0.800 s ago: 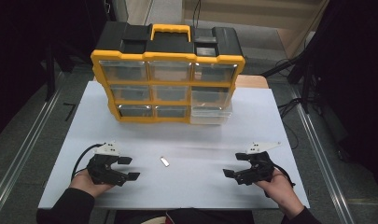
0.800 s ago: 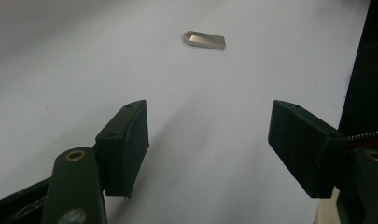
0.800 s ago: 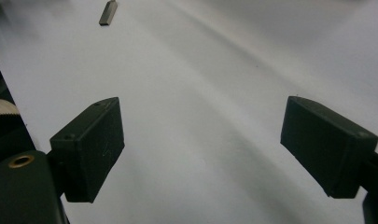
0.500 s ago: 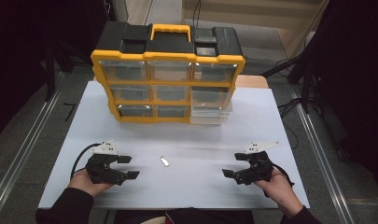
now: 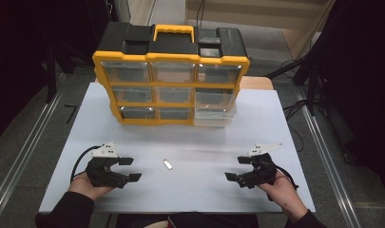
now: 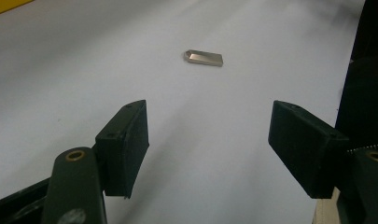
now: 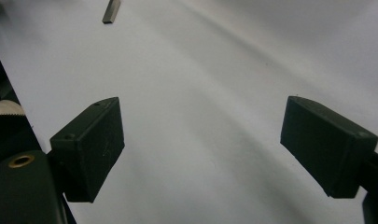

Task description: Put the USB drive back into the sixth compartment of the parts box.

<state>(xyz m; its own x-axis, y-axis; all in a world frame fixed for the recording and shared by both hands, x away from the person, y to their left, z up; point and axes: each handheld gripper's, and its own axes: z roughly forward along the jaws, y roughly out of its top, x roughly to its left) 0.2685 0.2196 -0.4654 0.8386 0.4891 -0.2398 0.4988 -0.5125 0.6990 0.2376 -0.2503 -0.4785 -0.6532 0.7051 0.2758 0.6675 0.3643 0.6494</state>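
A small silver metal USB stick (image 5: 168, 164) lies flat on the white table (image 5: 190, 142), between my two grippers. My left gripper (image 5: 130, 169) rests at the table's front left, open and empty, jaws pointing right toward the stick. In the left gripper view the USB stick (image 6: 204, 57) lies ahead of the open left gripper (image 6: 210, 144), apart from it. At the front right my right gripper (image 5: 236, 168) is open and empty, pointing left. The right gripper view has the USB stick (image 7: 111, 11) far off at the top left, beyond the open right gripper (image 7: 203, 144).
A yellow-and-black drawer organiser (image 5: 171, 76) with clear drawers stands at the back of the table. Its lower right drawer (image 5: 214, 116) sticks out toward me. Dark floor and metal rails (image 5: 19, 156) flank the table.
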